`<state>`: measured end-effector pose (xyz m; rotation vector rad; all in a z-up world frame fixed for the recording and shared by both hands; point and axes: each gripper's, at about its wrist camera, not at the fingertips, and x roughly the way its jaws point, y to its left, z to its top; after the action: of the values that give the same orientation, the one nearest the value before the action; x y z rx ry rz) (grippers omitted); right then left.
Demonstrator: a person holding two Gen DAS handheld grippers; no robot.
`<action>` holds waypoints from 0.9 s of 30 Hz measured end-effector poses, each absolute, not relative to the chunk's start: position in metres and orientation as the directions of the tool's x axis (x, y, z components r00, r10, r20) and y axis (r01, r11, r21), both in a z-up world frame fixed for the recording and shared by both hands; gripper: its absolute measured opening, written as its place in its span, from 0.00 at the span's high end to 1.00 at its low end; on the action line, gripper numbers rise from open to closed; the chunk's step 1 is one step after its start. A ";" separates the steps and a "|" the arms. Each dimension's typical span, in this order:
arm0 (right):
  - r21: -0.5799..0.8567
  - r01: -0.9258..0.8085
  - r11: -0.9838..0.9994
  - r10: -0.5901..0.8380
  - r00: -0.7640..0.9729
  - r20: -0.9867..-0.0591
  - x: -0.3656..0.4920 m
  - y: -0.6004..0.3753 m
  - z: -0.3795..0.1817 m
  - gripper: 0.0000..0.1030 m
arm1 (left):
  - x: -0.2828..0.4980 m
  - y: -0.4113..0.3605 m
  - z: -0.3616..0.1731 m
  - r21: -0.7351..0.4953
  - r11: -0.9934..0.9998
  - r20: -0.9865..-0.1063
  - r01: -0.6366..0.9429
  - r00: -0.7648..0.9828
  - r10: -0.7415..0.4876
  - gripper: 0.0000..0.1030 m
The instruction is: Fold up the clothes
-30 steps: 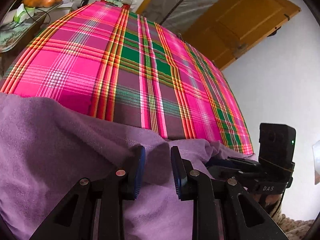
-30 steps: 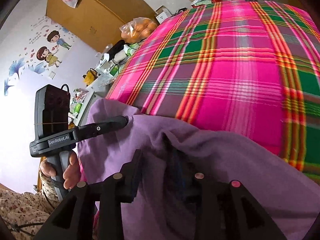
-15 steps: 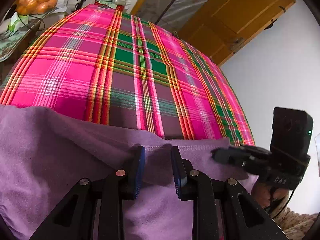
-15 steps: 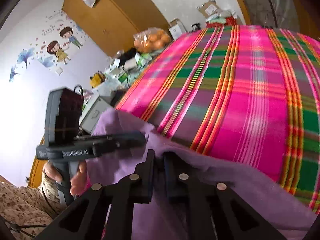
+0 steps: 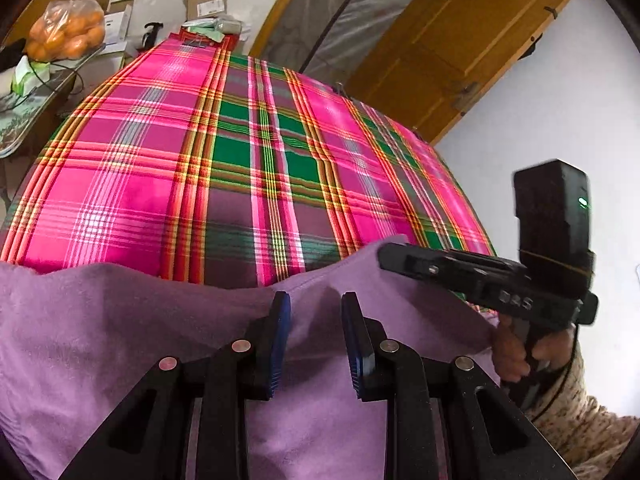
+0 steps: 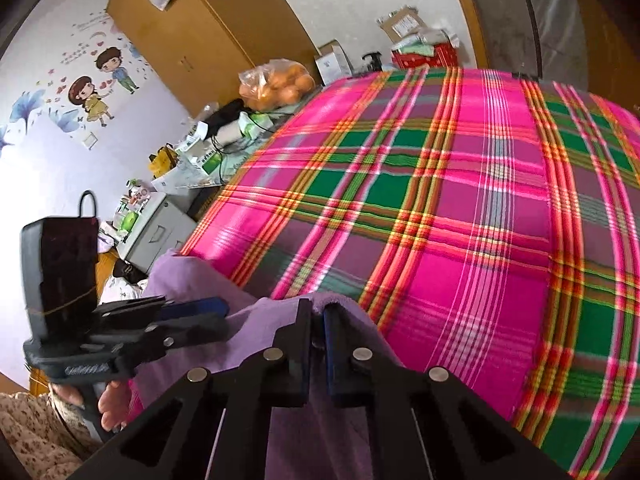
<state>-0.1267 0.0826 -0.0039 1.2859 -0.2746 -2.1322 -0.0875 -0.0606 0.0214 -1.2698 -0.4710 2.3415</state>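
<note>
Looking at where the purple garment (image 5: pixel 120 340) sits, it's bunched along the near edge of the bed with the plaid bedspread (image 5: pixel 240 160) stretching bare away from both grippers. The right gripper (image 6: pixel 316 316) has its fingers pinched nearly together on a fold of the fabric's far hem, so it's holding cloth. The left gripper (image 5: pixel 316 308) is narrowly parted with fabric lying between and under the fingers, can't tell if it's really gripping. The hem runs side to side across both grippers, the right one at its right end, so I'd guess any spread or fold goes forward over the bedspread
</note>
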 end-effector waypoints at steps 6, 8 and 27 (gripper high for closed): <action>0.631 0.241 -0.737 -0.675 -0.226 -0.702 -0.153 0.100 -0.044 0.95 | -0.095 -0.057 0.013 -0.469 -0.859 -0.723 -0.204 -0.469 0.506 0.74; 0.686 0.197 -0.700 -0.714 -0.207 -0.669 -0.157 0.107 -0.050 0.95 | -0.098 -0.055 0.010 -0.462 -0.863 -0.730 -0.205 -0.465 0.501 0.73; 0.579 0.239 -0.779 -0.622 -0.409 -0.668 -0.139 0.132 -0.012 0.92 | -0.127 0.007 0.007 -0.311 -0.893 -0.805 -0.326 -0.409 0.430 0.73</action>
<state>-0.1393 0.1318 -0.0119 1.2846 -0.5443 -2.2020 -0.1274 0.0072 0.0070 -1.3640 -0.1451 2.3100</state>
